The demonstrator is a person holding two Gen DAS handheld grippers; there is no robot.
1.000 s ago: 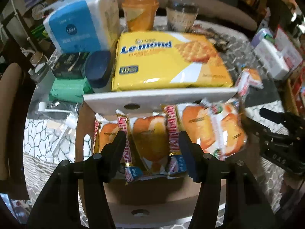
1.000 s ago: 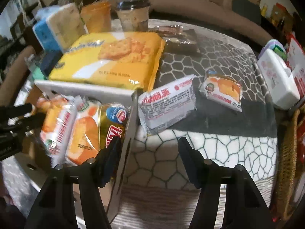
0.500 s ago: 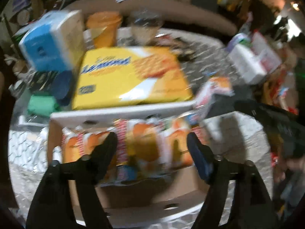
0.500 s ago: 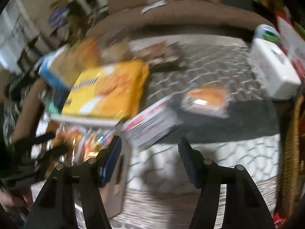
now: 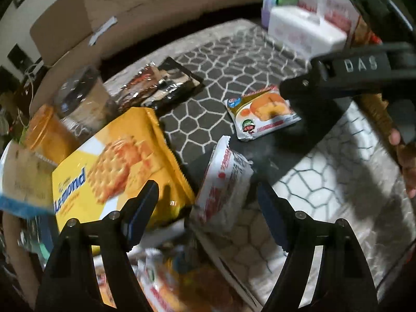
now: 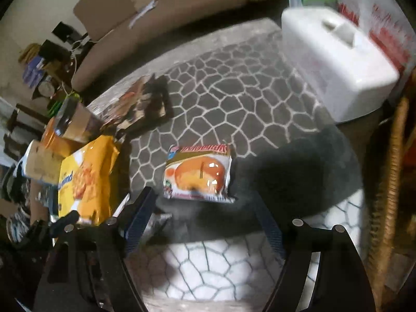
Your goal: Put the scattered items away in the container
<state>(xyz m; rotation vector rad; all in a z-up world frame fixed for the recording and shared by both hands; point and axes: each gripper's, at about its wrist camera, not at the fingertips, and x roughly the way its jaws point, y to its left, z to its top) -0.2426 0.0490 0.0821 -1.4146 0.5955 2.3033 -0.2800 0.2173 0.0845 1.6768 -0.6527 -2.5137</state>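
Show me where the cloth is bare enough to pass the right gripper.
Bare patterned cloth lies between the cake packet and white box, plus the strip nearest the open right gripper. Crowded by the yellow cracker bag and dark wrappers.

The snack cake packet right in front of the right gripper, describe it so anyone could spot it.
On the hexagon-patterned cloth, beside the big yellow cracker bag, one small packet lies alone. It shows an orange bun, unlike the white, red-lettered packet nearby.
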